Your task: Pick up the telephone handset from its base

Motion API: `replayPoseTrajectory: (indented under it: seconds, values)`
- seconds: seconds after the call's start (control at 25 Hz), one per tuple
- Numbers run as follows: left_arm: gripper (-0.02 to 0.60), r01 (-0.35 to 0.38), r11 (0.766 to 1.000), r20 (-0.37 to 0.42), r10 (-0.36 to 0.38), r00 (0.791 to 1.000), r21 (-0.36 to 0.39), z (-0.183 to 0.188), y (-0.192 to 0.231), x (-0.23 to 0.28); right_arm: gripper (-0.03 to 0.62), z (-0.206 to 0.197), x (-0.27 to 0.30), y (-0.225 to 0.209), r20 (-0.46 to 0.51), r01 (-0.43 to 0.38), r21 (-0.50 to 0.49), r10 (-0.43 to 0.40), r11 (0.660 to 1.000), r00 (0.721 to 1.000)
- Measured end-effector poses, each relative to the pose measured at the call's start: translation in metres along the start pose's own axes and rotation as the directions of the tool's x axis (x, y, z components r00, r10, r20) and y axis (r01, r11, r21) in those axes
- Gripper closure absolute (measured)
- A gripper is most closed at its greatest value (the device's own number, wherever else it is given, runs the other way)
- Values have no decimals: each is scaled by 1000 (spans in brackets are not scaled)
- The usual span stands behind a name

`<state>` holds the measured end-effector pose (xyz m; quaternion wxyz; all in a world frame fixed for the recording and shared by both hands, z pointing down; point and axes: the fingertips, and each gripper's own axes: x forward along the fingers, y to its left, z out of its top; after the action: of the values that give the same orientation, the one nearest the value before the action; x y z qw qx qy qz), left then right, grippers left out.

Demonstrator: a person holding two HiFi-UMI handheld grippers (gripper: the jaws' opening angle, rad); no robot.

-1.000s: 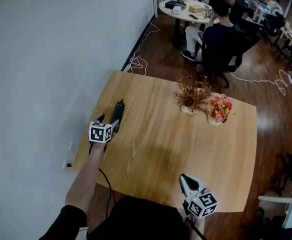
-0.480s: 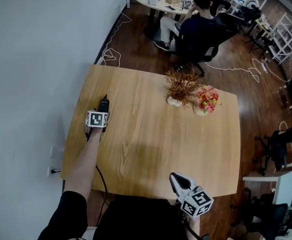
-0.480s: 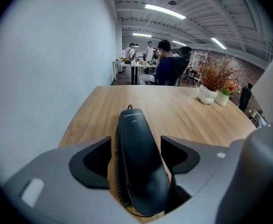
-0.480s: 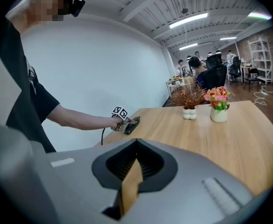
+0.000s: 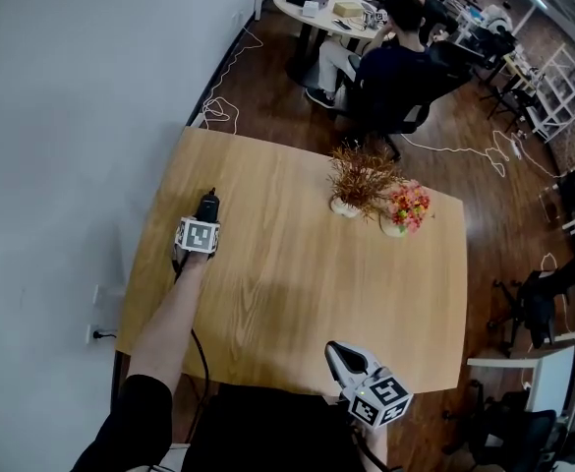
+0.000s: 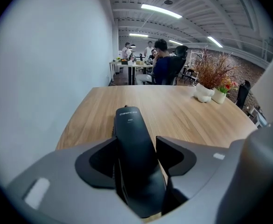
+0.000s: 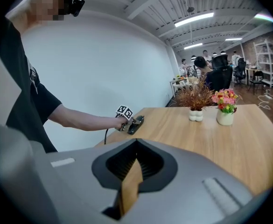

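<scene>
The black telephone handset (image 5: 208, 206) lies lengthwise near the table's left edge, on a base that it almost wholly hides. In the left gripper view the handset (image 6: 132, 139) fills the gap between the jaws. My left gripper (image 5: 206, 220) sits low over it, and its jaws have just been closing, with both pads against the handset's sides. The right gripper view shows the left gripper (image 7: 129, 121) and the phone (image 7: 137, 123) from the side, resting on the wood. My right gripper (image 5: 335, 351) hovers over the table's near edge, shut and empty, with only a sliver of wood showing between its jaws (image 7: 135, 149).
A white vase of dried twigs (image 5: 352, 193) and a pot of pink flowers (image 5: 403, 210) stand at the far middle of the wooden table (image 5: 297, 293). A white wall runs along the left. A black cable (image 5: 198, 348) hangs off the near edge. A seated person (image 5: 395, 62) is beyond the table.
My left gripper has dropped forward and down from behind the phone until its jaws straddle the handset. The right gripper has shifted slightly left along the near edge.
</scene>
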<state>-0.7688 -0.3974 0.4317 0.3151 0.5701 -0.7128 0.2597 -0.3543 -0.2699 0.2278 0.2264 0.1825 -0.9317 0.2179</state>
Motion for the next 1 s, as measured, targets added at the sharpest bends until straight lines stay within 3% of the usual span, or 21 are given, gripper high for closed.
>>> replayPoseTrajectory:
  seconds: [0.28,0.44,0.56,0.64,0.72,0.88,1.0]
  values:
    - [319,34,998,21,-33,999,-43,8,-7,-30,591,4,-1,0,16,-11,2,11,1000,1000]
    - [327,42,998,117,-36,992,-43,32,-4,-66,591,7,4,0,28,-32,-3,32,999,999]
    - [328,45,998,224,-33,974,-49,59,-2,-105,591,11,6,-2,38,-54,-8,55,998,998]
    - [330,57,998,317,-42,947,-39,81,-1,-137,591,13,8,0,42,-71,-15,72,997,997]
    - [330,67,998,418,-60,906,-3,105,-3,-171,591,15,12,4,47,-90,-23,91,996,995]
    - [331,41,996,594,-80,800,78,152,-8,-240,591,22,18,11,57,-123,-40,126,992,990]
    - [333,2,992,683,-87,725,124,181,-14,-282,591,26,20,14,63,-146,-49,149,988,987]
